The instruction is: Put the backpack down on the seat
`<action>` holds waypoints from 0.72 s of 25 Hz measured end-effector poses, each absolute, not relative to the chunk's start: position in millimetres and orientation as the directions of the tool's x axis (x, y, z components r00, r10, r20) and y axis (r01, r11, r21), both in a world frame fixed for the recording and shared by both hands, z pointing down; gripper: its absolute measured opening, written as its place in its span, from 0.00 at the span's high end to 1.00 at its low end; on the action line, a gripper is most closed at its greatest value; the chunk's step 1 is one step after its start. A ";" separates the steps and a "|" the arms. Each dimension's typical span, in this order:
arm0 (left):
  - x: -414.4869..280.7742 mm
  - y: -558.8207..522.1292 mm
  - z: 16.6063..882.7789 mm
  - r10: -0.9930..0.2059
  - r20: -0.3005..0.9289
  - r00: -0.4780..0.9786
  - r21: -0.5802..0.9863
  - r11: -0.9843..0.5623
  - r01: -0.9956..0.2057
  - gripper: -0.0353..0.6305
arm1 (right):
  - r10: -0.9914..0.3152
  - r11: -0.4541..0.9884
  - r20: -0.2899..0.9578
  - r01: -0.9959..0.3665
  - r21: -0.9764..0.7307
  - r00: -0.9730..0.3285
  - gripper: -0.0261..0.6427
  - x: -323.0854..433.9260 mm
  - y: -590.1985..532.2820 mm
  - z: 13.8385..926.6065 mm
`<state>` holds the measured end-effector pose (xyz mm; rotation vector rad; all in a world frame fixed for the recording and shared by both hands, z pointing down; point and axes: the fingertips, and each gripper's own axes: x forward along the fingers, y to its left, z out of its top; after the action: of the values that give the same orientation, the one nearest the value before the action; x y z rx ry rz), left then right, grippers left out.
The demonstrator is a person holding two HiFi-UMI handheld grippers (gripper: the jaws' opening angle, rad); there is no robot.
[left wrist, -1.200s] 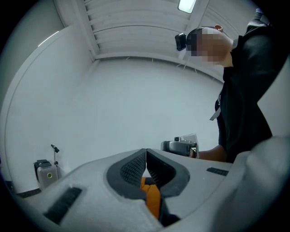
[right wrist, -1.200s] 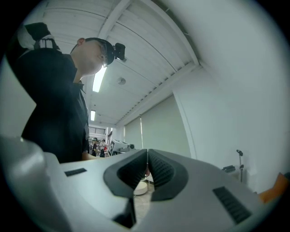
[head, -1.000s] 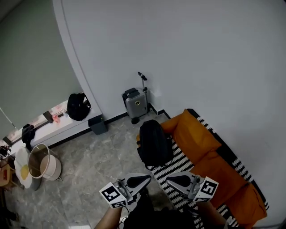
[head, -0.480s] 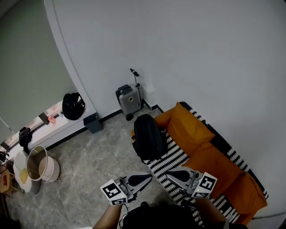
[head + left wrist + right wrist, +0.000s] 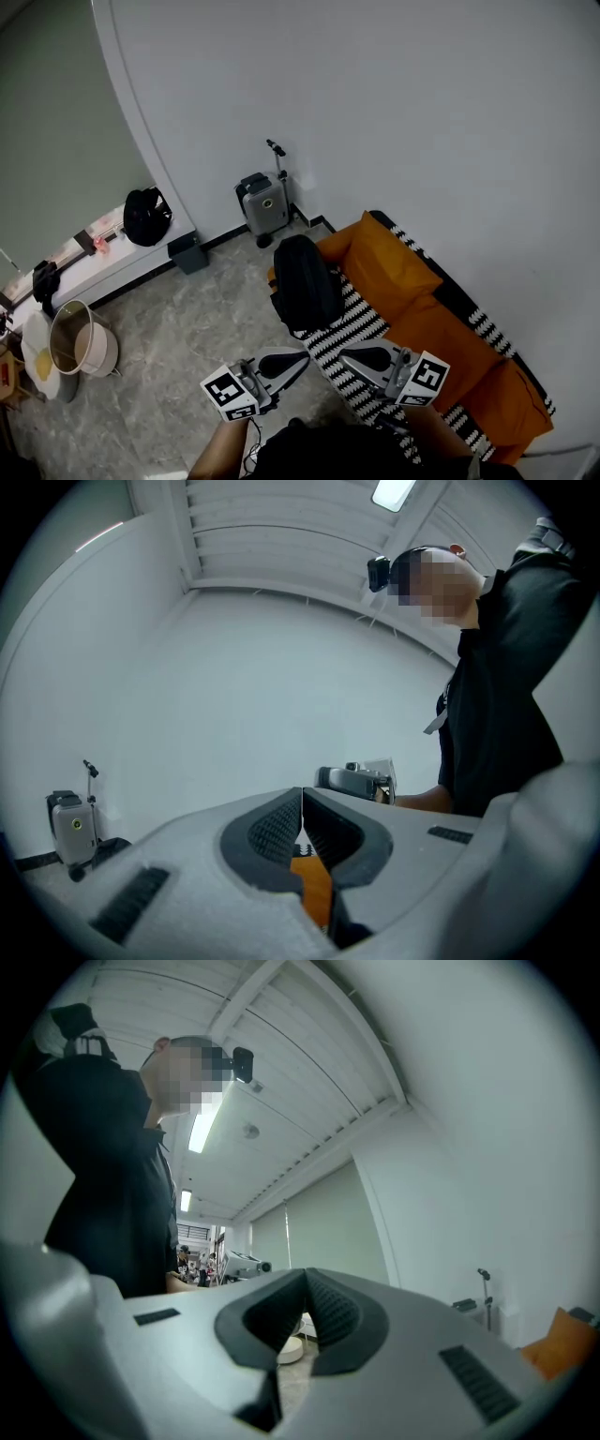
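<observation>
a plain white wall (image 5: 394, 112) fills most of the room from where i stand, and grey marbled floor (image 5: 178, 337) runs along its foot. against the wall sits the seat (image 5: 361, 323), a long sofa under a black-and-white striped cover with orange cushions (image 5: 389, 267) propped along its back. across the floor a low white bench (image 5: 103, 258) runs under the window side.

the backpack (image 5: 305, 281), black, stands upright on the far end of the seat, on the striped cover, just beside the first orange cushion. neither gripper touches it.

a small grey suitcase (image 5: 255, 204) stands by the wall near the corner, its handle pulled up. a pair of pale buckets (image 5: 80, 337) sits on the floor near the bench, a black bag (image 5: 145, 216) rests on the bench top, and a dark little bin (image 5: 187, 253) sits on the floor at the bench's end.

the person holds both tools low in front of the body, well apart from the backpack. the left gripper (image 5: 296, 358) is clenched with nothing between its ribbed pads, and the right gripper (image 5: 349, 354) is clenched the same way, empty.
</observation>
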<state>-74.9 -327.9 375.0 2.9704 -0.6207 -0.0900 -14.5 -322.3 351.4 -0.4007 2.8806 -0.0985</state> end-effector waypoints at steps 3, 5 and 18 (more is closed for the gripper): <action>-70.9 -326.8 377.2 -0.414 -0.034 0.910 0.112 -0.906 -0.408 0.91 | -0.273 0.959 -0.197 -0.251 -0.133 -0.941 0.92 -8.3 -321.1 365.8; -68.9 -327.0 382.7 -0.425 -0.028 0.905 0.123 -0.900 -0.419 0.91 | -0.255 0.963 -0.187 -0.232 -0.134 -0.949 0.92 -7.2 -319.4 372.2; -41.7 -324.0 407.1 -0.336 0.069 0.939 0.137 -0.929 -0.343 0.91 | -0.185 0.977 -0.174 -0.162 -0.142 -0.967 0.92 4.8 -318.7 386.3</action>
<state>-41.7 -324.0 407.1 2.9483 -0.5187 0.0666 4.8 -318.7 386.3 -0.2600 2.9365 -0.1886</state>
